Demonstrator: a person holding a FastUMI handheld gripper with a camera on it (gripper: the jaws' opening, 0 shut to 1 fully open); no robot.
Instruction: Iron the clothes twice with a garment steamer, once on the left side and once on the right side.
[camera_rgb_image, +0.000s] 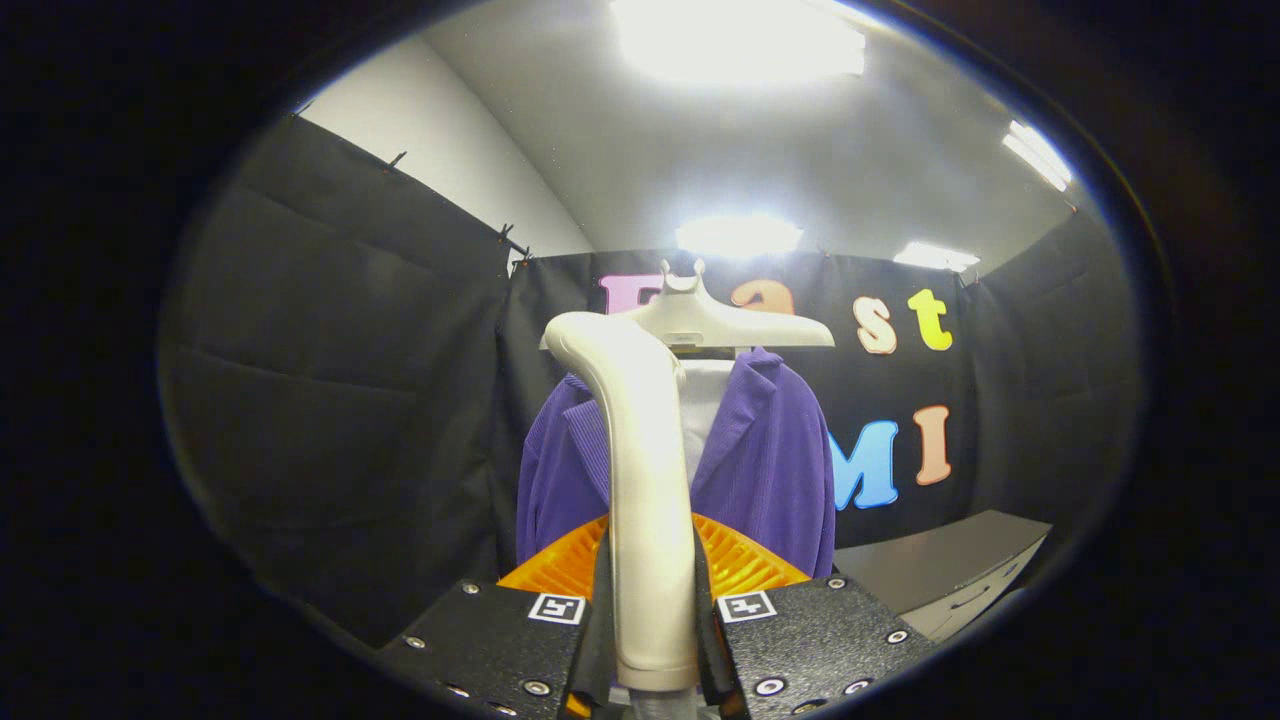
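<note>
A cream garment steamer handle (645, 480) stands upright between my fingers, and my gripper (652, 610) is shut on it. The handle curves at its top to the left, away from me. Beyond it a purple jacket (770, 470) hangs over a white shirt (705, 410) on a white hanger stand (700, 320). The handle hides the middle-left part of the jacket's front. An orange ribbed part (745, 565) shows just ahead of my fingers, below the jacket.
Black cloth walls enclose the booth to the left, behind and right of the jacket. A grey cabinet or table (950, 565) stands low at the right of the jacket. Bright ceiling lights (740, 40) shine overhead.
</note>
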